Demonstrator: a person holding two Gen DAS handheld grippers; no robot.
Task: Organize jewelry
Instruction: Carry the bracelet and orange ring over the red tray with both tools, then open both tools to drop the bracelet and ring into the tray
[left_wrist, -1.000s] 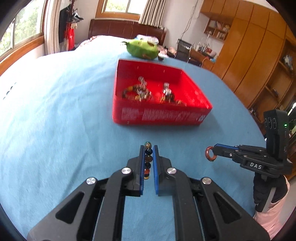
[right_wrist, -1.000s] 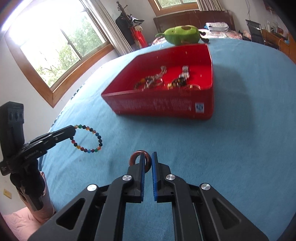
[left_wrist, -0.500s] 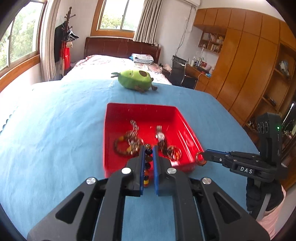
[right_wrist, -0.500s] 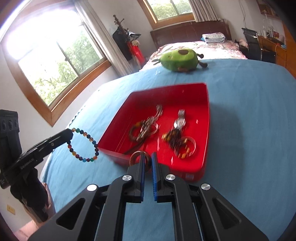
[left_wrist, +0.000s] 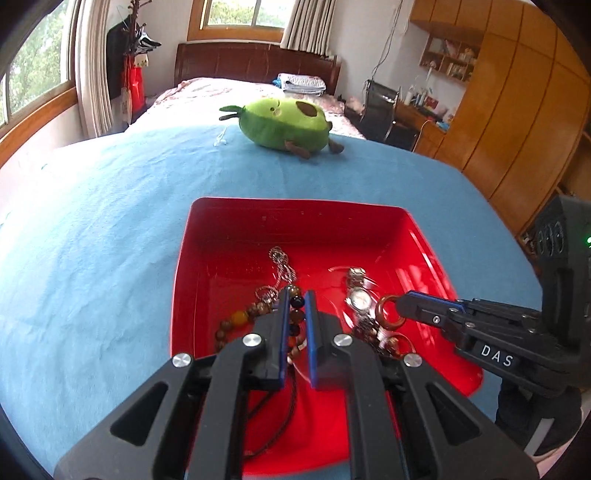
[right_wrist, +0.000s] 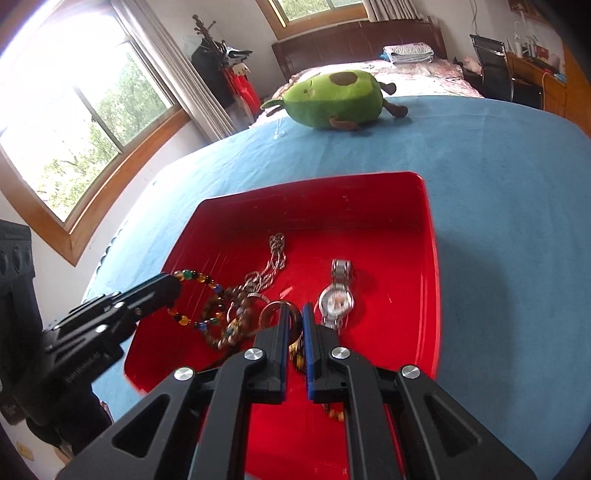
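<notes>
left gripper (left_wrist: 295, 306) is pinched nearly closed on a multicolour bead bracelet (right_wrist: 199, 299), fingers only a bead apart. right gripper (right_wrist: 294, 321) is likewise clamped down on a brown ring (right_wrist: 280, 317), narrow gap w/ the ring's band in it. both hang over the red tray (left_wrist: 295, 221), tips close together near its front half, neither item looks set down yet.

risks, as i judge them: the two tools sit v. close, so releasing at once could bump tips or drop the ring onto the bracelet. under them lie a silver chain (right_wrist: 275, 258), a wristwatch (right_wrist: 336, 299) and a darker bead strand (left_wrist: 236, 321), so dropped pieces may tangle w/ that pile. the ring is small and round, prob rolls or bounces on hard plastic if let go from height. bracelet hangs as a loop and could snag on a finger when the grip opens.

views: right wrist shows the bracelet's full loop dangling from the left tool, plus the watch face clearly. left wrist shows only a few beads edge-on btwn its fingers, but gives the ring side-on, sticking out past the right tool's tips (left_wrist: 388, 317), plus a dark cord at the tray's front. avocado plush (left_wrist: 284, 123) sits well beyond on the blue cloth (left_wrist: 92, 240).
</notes>
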